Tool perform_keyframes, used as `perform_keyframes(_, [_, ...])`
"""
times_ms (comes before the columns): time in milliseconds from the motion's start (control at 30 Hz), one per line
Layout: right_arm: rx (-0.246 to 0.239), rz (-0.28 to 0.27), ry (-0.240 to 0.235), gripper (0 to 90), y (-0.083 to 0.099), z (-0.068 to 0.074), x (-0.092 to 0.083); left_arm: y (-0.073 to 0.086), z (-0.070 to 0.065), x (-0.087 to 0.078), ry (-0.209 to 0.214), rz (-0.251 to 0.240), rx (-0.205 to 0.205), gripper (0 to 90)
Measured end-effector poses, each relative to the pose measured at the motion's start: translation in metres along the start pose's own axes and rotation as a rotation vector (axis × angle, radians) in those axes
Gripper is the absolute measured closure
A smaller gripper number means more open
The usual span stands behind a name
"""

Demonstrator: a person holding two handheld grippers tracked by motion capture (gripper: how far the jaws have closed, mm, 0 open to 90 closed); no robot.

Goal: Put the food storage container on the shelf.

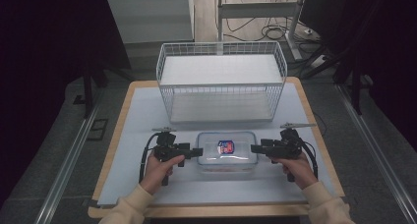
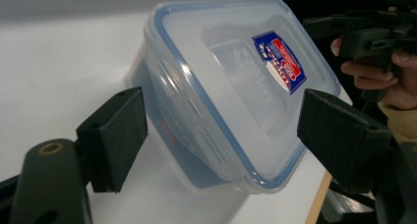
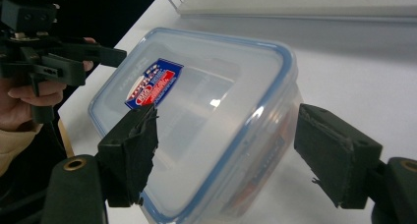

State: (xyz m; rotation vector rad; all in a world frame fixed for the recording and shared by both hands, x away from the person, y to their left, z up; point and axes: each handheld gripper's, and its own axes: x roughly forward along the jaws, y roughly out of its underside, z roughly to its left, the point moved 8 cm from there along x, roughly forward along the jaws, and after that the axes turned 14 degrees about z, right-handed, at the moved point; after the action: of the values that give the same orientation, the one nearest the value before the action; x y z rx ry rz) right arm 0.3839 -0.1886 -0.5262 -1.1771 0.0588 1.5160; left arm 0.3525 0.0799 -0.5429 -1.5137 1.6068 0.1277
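Observation:
A clear plastic container (image 1: 227, 153) with a blue-rimmed lid and a red and blue label lies on the white mat near the table's front. My left gripper (image 1: 199, 152) points at its left end and my right gripper (image 1: 253, 148) at its right end. In the left gripper view the container's (image 2: 231, 86) end sits between the open jaws of the left gripper (image 2: 223, 121), pads clear of it. In the right gripper view the container (image 3: 211, 101) lies between the spread jaws of the right gripper (image 3: 231, 145), with no pad seen pressing on it.
A white wire basket (image 1: 221, 81) stands behind the container at the table's far side. The white mat (image 1: 137, 135) covers the wooden table, with bare room left and right of the hands. Dark floor and metal rails surround the table.

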Motion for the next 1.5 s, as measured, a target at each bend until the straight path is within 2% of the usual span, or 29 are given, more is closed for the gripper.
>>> perform_keyframes(233, [0.030, 0.014, -0.029, 24.2, 0.003, -0.003, 0.002, 0.002, 0.007, 0.011, 0.074, 0.023, -0.050, 19.5])
perform_keyframes(333, [0.051, 0.033, -0.045, 22.6, 0.006, -0.005, 0.008, 0.004, 0.011, 0.015, 0.080, 0.037, -0.069, 19.5])
perform_keyframes(433, [0.065, 0.058, -0.063, 22.4, 0.009, -0.005, 0.015, 0.006, 0.012, 0.020, 0.088, 0.053, -0.073, 19.4])
perform_keyframes(633, [0.085, 0.084, -0.106, 23.6, 0.012, -0.003, 0.022, 0.007, 0.007, 0.024, 0.142, 0.068, -0.068, 23.4])
perform_keyframes(833, [0.097, 0.090, -0.129, 28.4, 0.013, -0.003, 0.023, 0.007, 0.005, 0.024, 0.135, 0.062, -0.066, 26.1])
perform_keyframes(1033, [0.117, 0.084, -0.180, 37.5, 0.015, -0.006, 0.017, 0.008, 0.004, 0.020, 0.128, 0.049, -0.050, 30.7])
perform_keyframes(1300, [0.104, 0.055, -0.166, 44.6, 0.018, 0.000, 0.010, 0.013, 0.000, 0.013, 0.140, 0.000, -0.043, 38.3])
perform_keyframes(1400, [0.098, 0.043, -0.163, 46.5, 0.020, 0.003, 0.007, 0.017, -0.002, 0.011, 0.139, -0.009, -0.026, 41.6])
perform_keyframes(1500, [0.080, 0.032, -0.140, 48.1, 0.021, 0.007, 0.005, 0.020, -0.007, 0.008, 0.116, -0.014, 0.002, 43.0])
